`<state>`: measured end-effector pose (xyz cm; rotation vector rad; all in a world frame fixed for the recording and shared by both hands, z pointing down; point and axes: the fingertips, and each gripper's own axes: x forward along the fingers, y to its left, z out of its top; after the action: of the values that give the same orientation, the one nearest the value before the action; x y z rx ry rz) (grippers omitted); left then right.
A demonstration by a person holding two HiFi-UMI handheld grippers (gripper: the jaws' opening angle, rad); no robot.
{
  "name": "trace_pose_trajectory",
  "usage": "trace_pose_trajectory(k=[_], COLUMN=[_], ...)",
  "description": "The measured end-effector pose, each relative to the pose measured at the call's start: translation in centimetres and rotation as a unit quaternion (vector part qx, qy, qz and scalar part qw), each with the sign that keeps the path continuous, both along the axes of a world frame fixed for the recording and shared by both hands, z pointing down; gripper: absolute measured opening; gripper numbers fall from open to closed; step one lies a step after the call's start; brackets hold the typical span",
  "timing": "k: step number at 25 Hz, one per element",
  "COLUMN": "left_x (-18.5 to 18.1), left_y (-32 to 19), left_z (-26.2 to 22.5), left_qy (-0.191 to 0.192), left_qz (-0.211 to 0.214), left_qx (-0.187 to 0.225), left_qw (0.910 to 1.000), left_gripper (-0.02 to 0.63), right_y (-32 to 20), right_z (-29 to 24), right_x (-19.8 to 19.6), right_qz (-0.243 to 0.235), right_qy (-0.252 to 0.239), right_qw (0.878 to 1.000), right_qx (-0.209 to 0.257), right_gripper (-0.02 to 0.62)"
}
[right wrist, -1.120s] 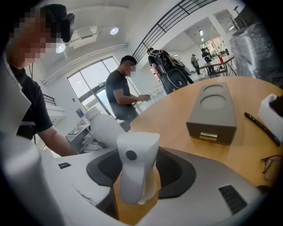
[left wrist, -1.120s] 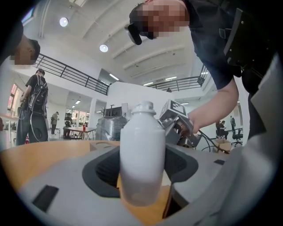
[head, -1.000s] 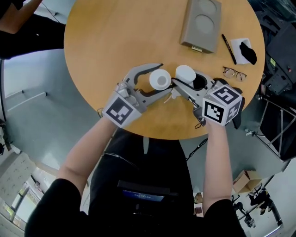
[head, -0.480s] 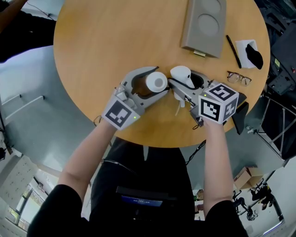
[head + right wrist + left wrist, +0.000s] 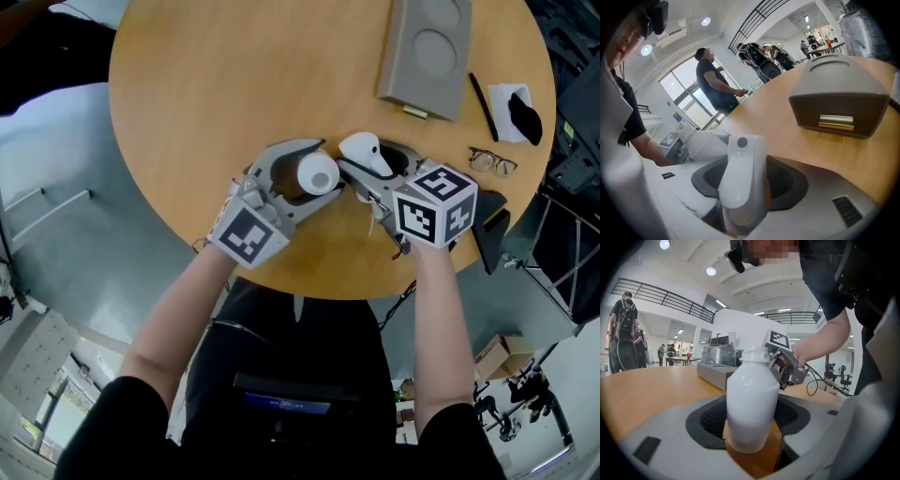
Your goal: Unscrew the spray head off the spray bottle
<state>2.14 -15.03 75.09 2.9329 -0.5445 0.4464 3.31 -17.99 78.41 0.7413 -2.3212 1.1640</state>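
Observation:
A white spray bottle stands on the round wooden table, and my left gripper is shut on its body. Its bare neck shows in the left gripper view, with the body pressed between the dark pads. My right gripper is shut on the white spray head, which sits just right of the bottle, apart from it and tilted. In the right gripper view the spray head fills the jaws of the right gripper, and the bottle lies behind it to the left.
A grey box lies at the table's far right. A black pen, a pair of glasses and a white cloth with a black item rest near the right edge. People stand in the background.
The spray head has tilted in my right gripper, so its nozzle now shows beside the bottle. Both grippers kept their hold and shifted only slightly.

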Motion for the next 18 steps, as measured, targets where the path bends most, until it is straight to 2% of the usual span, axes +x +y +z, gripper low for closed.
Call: trace_pose_trajectory(k=[2, 4, 9, 13, 16, 18], left_x=[-0.3, -0.4, -0.5, -1.4, -2.1, -2.6], left_y=[0.1, 0.1, 0.4, 1.2, 1.4, 1.3], left_z=[-0.1, -0.2, -0.4, -2.1, -2.7, -3.0], left_qy=[-0.001, 0.001, -0.001, 0.002, 0.002, -0.001], left_qz=[0.004, 0.005, 0.007, 0.001, -0.013, -0.024], left_qx=[0.001, 0.000, -0.028, -0.027, -0.027, -0.025], left_qw=[1.0000, 1.0000, 0.9996, 0.9996, 0.9995, 0.9994], left_gripper=[0.299, 0.316, 0.356, 0.362, 0.374, 0.374], right_y=[-0.1, -0.2, -0.1, 0.0, 0.0, 0.2], right_z=[-0.1, -0.2, -1.3, -3.1, -3.7, -3.9], right_x=[-0.5, -0.8, -0.7, -0.2, 1.0, 1.8], right_qz=[-0.001, 0.000, 0.014, 0.037, 0.056, 0.060], right_qy=[0.004, 0.003, -0.002, -0.002, 0.018, 0.046], right_qw=[1.000, 1.000, 1.000, 0.999, 0.998, 0.996], right_qx=[0.004, 0.005, 0.006, 0.013, 0.024, 0.042], right_gripper=[0.246, 0.287, 0.300, 0.312, 0.345, 0.345])
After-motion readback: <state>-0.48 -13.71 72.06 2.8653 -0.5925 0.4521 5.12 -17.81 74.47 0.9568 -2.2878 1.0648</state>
